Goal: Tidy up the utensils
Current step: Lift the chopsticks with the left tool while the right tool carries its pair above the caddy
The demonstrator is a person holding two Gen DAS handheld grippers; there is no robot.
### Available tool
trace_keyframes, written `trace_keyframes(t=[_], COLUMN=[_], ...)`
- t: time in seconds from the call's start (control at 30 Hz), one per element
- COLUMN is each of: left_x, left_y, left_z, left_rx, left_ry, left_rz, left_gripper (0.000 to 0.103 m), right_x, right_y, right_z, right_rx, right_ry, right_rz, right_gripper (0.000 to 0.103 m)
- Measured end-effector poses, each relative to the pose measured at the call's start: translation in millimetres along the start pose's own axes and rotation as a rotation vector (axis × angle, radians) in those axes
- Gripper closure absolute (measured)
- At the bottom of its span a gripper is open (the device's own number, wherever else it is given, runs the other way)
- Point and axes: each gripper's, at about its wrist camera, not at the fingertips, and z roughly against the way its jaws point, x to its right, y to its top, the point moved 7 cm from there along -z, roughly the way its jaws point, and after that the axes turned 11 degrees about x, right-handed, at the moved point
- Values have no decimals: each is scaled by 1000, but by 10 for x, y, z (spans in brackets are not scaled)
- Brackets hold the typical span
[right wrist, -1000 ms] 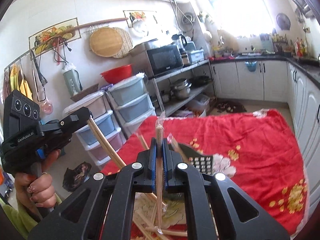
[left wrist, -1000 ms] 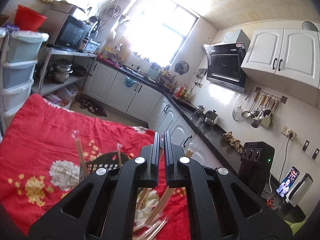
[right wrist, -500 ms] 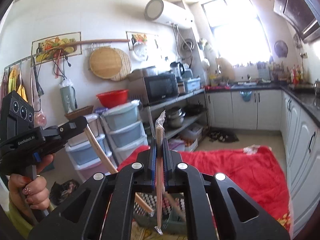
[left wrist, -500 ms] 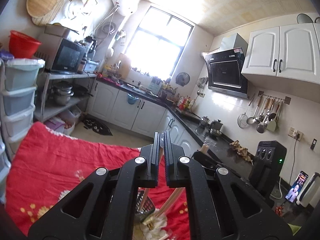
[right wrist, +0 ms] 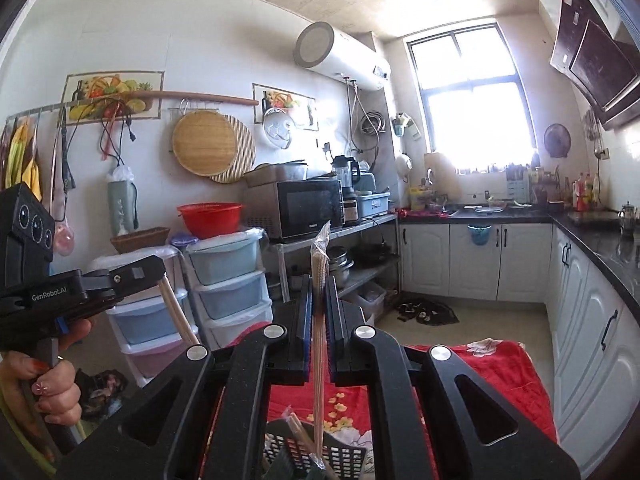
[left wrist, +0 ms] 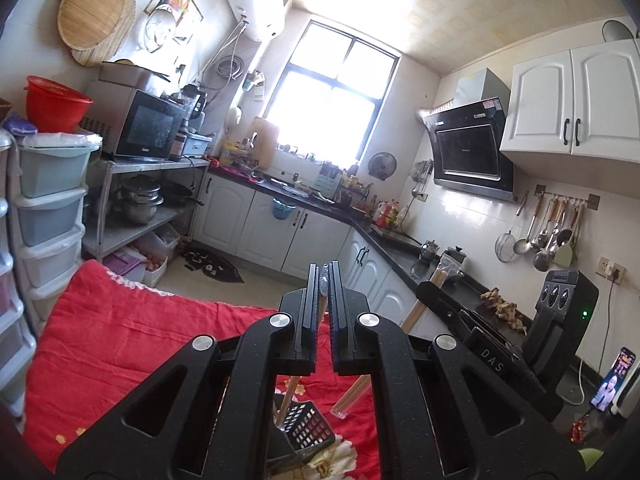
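My left gripper (left wrist: 323,276) is shut on a wrapped pair of wooden chopsticks (left wrist: 289,394), held upright above a black mesh utensil basket (left wrist: 305,430) on the red cloth. My right gripper (right wrist: 319,284) is shut on another plastic-wrapped bundle of chopsticks (right wrist: 318,360) whose lower end hangs over the same basket (right wrist: 340,458). The right gripper also shows in the left wrist view (left wrist: 436,294) with its chopsticks (left wrist: 354,394). The left gripper shows in the right wrist view (right wrist: 154,270) with its chopsticks (right wrist: 180,314).
A red flowered cloth (left wrist: 132,340) covers the table. Stacked plastic drawers (right wrist: 228,280) and a metal shelf with pots (left wrist: 140,200) stand left. White cabinets and a dark counter (right wrist: 592,248) run along the right.
Both grippers have lifted high and tilted up, carrying their chopsticks away from the table. The basket and cloth have dropped to the bottom of both views.
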Motion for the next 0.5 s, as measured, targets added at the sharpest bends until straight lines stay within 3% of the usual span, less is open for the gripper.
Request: trace_keyframes(t=[0.5], left_x=[-289], left_y=[-600], left_z=[-248], left_rx=[-96], left_ry=[41], left_rz=[43], left_gripper=[101], right_x=[54], right_y=[-658], right_z=[-206], right_rx=[-64], right_ry=[-36], right_rz=[36], right_gripper=[97])
